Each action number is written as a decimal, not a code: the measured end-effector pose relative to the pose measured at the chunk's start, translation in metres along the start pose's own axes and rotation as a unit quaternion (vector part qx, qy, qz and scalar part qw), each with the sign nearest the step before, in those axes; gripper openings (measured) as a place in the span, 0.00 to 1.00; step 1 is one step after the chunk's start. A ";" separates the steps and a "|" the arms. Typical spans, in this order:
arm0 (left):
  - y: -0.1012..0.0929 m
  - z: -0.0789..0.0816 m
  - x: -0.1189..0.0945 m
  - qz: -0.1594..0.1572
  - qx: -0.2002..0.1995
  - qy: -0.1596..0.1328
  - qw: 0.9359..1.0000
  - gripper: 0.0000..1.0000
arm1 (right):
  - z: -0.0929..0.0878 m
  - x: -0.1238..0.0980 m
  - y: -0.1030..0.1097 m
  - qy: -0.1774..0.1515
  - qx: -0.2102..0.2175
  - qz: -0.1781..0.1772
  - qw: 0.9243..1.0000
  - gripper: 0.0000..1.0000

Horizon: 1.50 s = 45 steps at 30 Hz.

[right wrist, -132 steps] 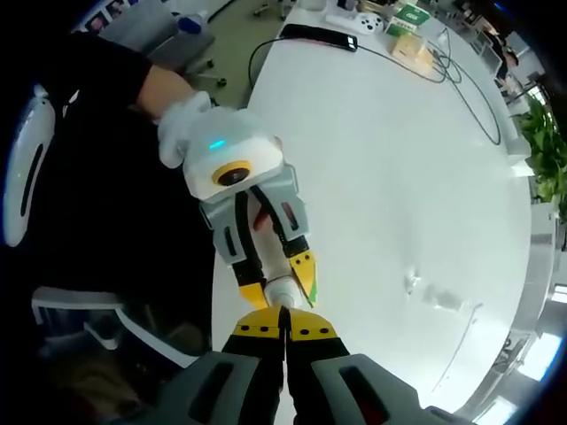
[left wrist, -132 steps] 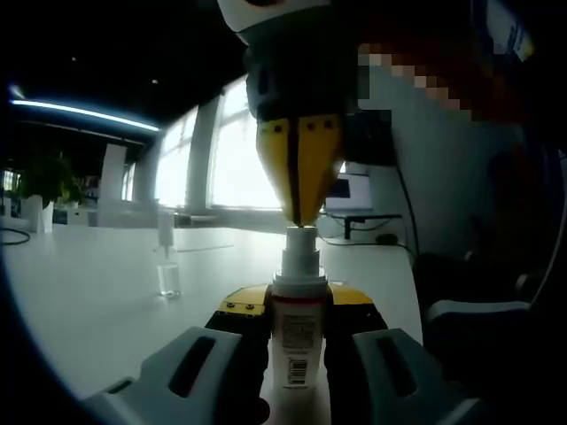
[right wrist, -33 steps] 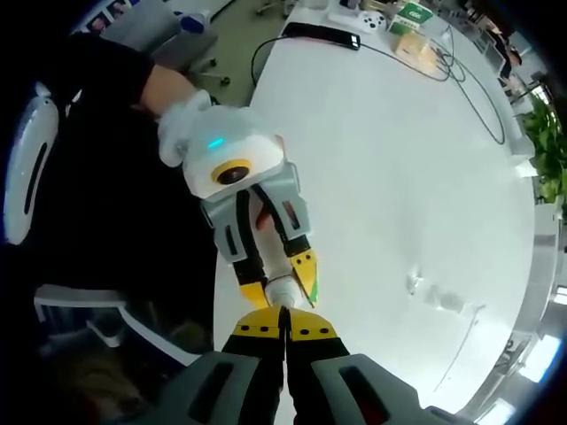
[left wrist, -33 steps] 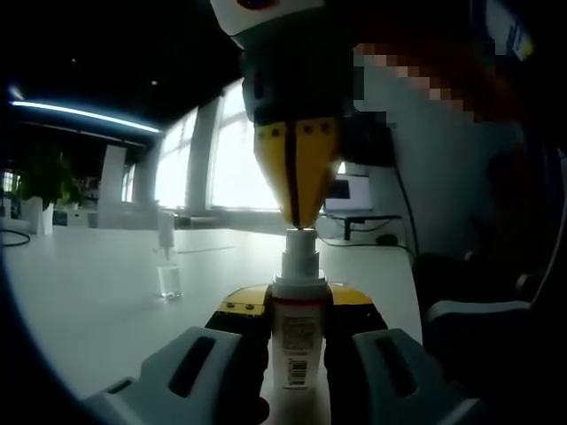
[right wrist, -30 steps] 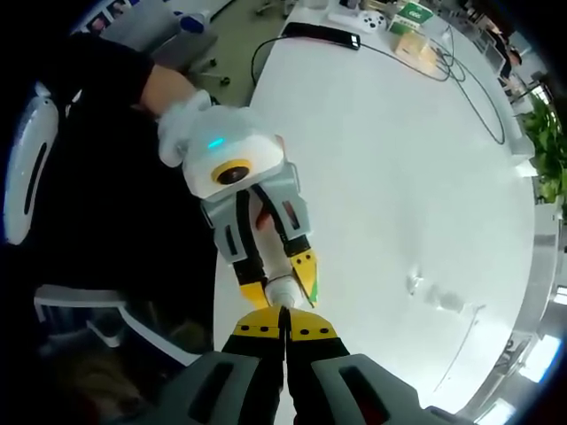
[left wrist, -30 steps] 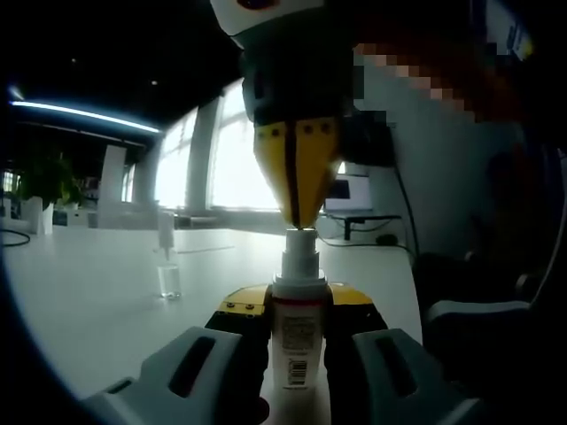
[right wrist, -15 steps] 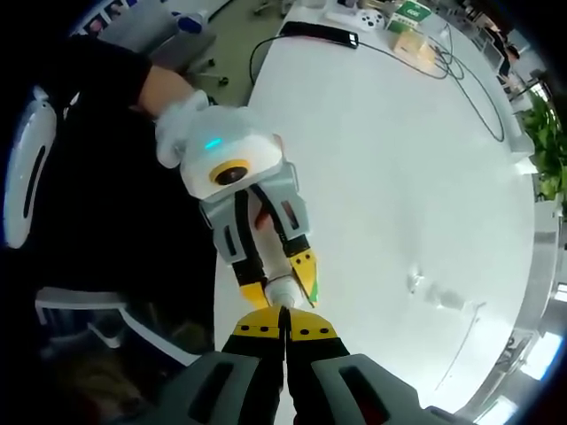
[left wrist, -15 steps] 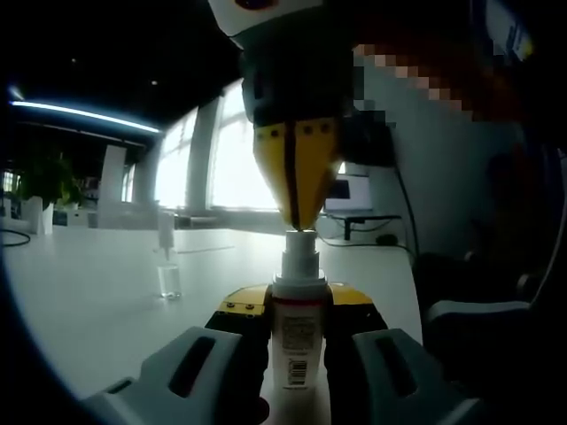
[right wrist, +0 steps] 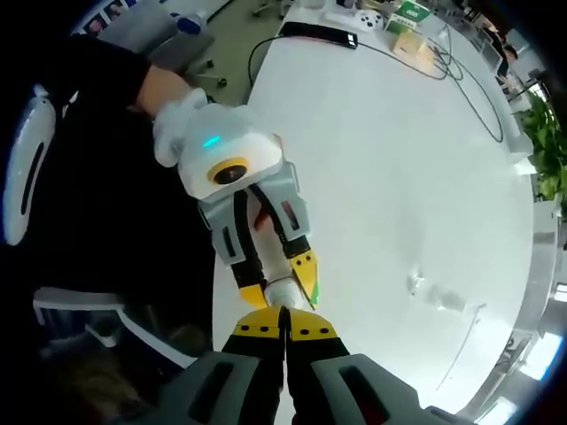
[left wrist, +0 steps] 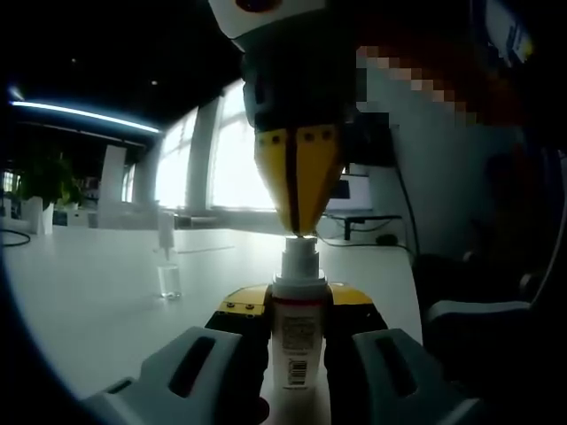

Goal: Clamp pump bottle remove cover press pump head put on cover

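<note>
A white pump bottle (left wrist: 299,341) with a printed label stands upright, and my left gripper (left wrist: 299,306) is shut on its body. My right gripper (left wrist: 299,228) comes down from above with its yellow jaws shut, their tips resting on the pump head (left wrist: 299,252). In the right gripper view my right gripper (right wrist: 284,329) points down at the bottle's top (right wrist: 282,290), which sits between the left gripper's yellow fingertips (right wrist: 306,268). The clear cover (left wrist: 168,280) stands apart on the white table (left wrist: 97,283), to the left; in the right gripper view the cover (right wrist: 432,293) is out on the table (right wrist: 390,159).
Cables (right wrist: 461,71) and small boxes (right wrist: 409,19) lie at the table's far end, with a plant (right wrist: 542,133) beside them. A person's sleeve and gloved hand (right wrist: 177,115) hold the left gripper. A chair (right wrist: 22,168) stands off the table edge. A monitor (left wrist: 350,190) sits by bright windows.
The right gripper's shut tips have come down a little and the pump head sits slightly lower. The bottle, left gripper and cover stay where they were.
</note>
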State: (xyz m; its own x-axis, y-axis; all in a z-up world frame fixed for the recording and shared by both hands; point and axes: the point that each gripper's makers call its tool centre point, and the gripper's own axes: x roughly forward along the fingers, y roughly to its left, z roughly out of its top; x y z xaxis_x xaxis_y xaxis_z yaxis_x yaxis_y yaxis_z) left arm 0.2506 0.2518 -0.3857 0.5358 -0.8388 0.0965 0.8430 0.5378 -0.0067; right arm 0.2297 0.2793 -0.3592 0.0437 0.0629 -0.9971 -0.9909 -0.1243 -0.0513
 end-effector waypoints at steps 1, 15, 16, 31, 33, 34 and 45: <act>0.000 0.000 0.000 0.000 0.000 0.000 1.000 0.14 | 0.000 -0.001 -0.001 -0.002 0.002 0.001 1.000 0.00; 0.001 0.000 0.000 0.000 0.000 -0.001 1.000 0.14 | 0.001 -0.003 0.000 0.001 -0.001 0.002 1.000 0.00; 0.001 0.000 0.000 0.000 0.000 -0.001 1.000 0.14 | 0.001 -0.003 0.000 0.002 -0.003 0.002 1.000 0.00; 0.000 0.000 0.000 0.000 0.000 0.000 1.000 0.14 | 0.001 -0.003 0.000 0.007 -0.006 0.000 1.000 0.00; 0.000 0.000 0.000 0.000 0.000 0.000 1.000 0.14 | 0.001 -0.003 0.000 0.007 -0.007 0.000 1.000 0.00; 0.000 0.000 0.000 0.000 0.000 0.001 1.000 0.14 | 0.001 -0.003 0.000 0.008 -0.006 0.000 1.000 0.00; 0.000 0.001 0.000 -0.001 0.001 0.002 1.000 0.14 | 0.001 -0.002 -0.001 0.009 -0.005 -0.002 1.000 0.00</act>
State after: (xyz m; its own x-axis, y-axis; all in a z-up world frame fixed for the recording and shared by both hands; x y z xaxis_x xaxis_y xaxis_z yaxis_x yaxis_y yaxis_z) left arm 0.2505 0.2518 -0.3846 0.5351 -0.8397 0.0927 0.8436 0.5370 -0.0052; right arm 0.2300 0.2800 -0.3568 0.0492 0.0451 -0.9978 -0.9895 -0.1338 -0.0549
